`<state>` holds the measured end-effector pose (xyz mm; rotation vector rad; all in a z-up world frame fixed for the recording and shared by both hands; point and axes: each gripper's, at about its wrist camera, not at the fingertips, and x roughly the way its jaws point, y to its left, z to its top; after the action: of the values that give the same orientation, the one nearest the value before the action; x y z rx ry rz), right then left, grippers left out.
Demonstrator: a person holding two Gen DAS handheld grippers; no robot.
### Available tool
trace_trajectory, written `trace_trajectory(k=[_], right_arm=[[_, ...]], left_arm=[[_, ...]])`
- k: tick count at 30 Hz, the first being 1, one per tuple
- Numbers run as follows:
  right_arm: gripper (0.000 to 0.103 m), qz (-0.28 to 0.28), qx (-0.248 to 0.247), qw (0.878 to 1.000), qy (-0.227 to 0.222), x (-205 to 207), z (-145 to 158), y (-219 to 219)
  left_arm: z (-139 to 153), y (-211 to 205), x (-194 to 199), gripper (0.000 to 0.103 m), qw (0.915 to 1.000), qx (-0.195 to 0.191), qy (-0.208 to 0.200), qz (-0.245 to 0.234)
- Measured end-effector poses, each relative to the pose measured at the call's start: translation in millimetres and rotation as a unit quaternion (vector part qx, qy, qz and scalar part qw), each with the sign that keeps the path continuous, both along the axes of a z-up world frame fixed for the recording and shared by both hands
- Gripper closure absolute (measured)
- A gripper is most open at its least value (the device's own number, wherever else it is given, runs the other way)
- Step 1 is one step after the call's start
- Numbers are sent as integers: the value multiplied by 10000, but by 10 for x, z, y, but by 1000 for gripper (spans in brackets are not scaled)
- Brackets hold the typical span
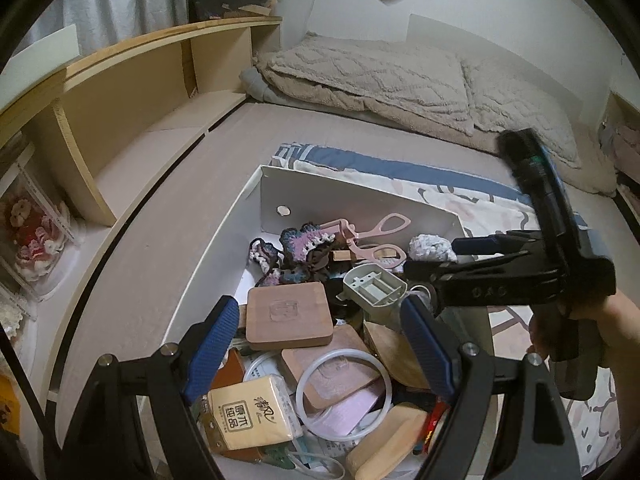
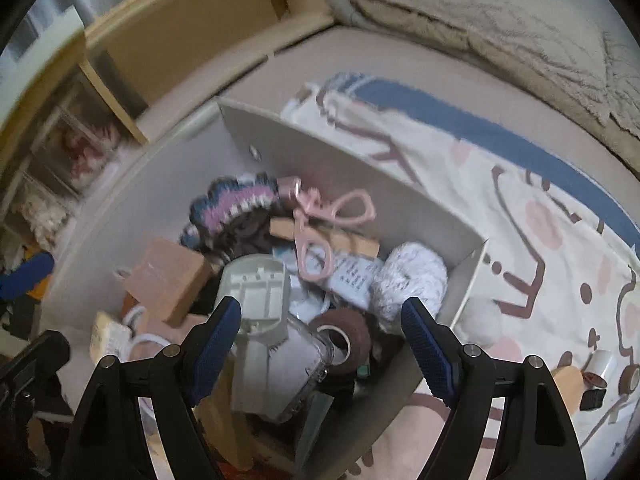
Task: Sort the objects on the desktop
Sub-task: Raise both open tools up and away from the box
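A white box (image 1: 360,204) on the bed holds a jumble of small items. My left gripper (image 1: 320,348) hangs open above its near end, over a brown square block (image 1: 288,316), a white ring (image 1: 344,392) and a tissue pack (image 1: 252,416). My right gripper (image 2: 322,344) is open too, held by a hand. It points down over a grey-green plastic part (image 2: 256,292), a glass jar (image 2: 300,360) and a brown tape roll (image 2: 340,332), touching none. Pink scissor-shaped curler (image 2: 316,232), crochet piece (image 2: 228,208) and white yarn ball (image 2: 412,280) lie farther back.
The box stands beside a patterned cloth (image 2: 520,220) with a blue band; two tape rolls (image 2: 604,364) lie on it at the right. A wooden shelf unit (image 1: 140,92) runs along the left. A folded beige blanket (image 1: 380,80) lies at the far end of the bed.
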<state>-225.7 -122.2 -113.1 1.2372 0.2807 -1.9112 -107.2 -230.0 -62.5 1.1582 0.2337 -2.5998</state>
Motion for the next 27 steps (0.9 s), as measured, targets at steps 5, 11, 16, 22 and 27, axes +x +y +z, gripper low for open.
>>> trace_trajectory(k=[5, 11, 16, 22, 27], right_arm=[[0, -213, -484, 9981, 314, 21, 215, 185], [0, -186, -710, 9955, 605, 133, 397, 338], [0, -124, -967, 9916, 846, 297, 579, 522], [0, -119, -1241, 9863, 1081, 520, 857, 767], [0, -190, -1262, 9796, 1550, 761, 1062, 962]], left_arm=[[64, -19, 79, 8, 9998, 8, 146, 121], [176, -25, 174, 6, 9992, 47, 280, 275], [314, 29, 287, 3, 9985, -11, 452, 321], [505, 183, 449, 2, 9967, -300, 694, 310], [668, 345, 581, 1, 9955, -339, 889, 51]])
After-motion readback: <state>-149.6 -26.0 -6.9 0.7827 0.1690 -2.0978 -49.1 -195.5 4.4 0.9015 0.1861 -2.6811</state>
